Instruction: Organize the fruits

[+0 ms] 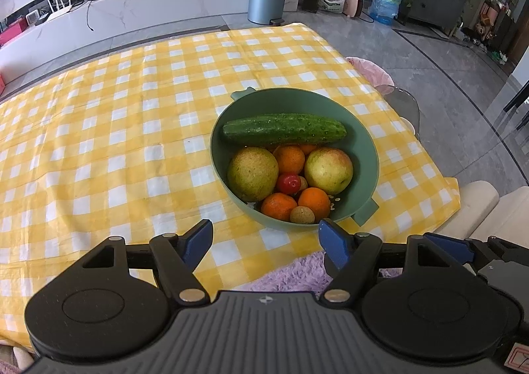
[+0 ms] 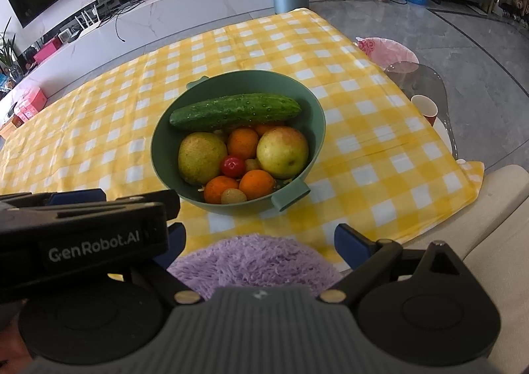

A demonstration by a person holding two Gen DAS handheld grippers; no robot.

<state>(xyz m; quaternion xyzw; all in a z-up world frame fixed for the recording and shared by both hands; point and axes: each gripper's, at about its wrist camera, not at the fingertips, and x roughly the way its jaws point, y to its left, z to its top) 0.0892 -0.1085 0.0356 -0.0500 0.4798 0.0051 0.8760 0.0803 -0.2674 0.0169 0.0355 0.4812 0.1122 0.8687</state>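
All fruit is seen piled in the green bowl [image 1: 370, 156] on the worktop [image 1: 115, 142] – pear [image 1: 252, 173] at 9 o'clock, cucumber [image 1: 284, 129] at 12, apple [image 1: 328, 169] at 3. Left gripper [image 1: 265, 239] and right gripper [image 2: 259, 243] are held back w/ fingers spread, nothing gripped. Sorted or unsorted can't be told – any pick is best approached from above, fingers astride one fruit. Paper cup [image 2: 426, 107] is shown in right view only.

The left hand-held gripper [image 1: 265, 238] has a dark grey ribbed body with a small compass-like emblem at its front edge, flanked by two black round housings with circular recesses. Black linkage arms with silver rivets carry blue finger pads [image 1: 198, 242]. The right hand-held gripper [image 2: 261, 243] is built the same, with blue pads [image 2: 350, 246]. White lettering "GenRobot.AI" runs along the left unit's black side, seen in the right wrist view.
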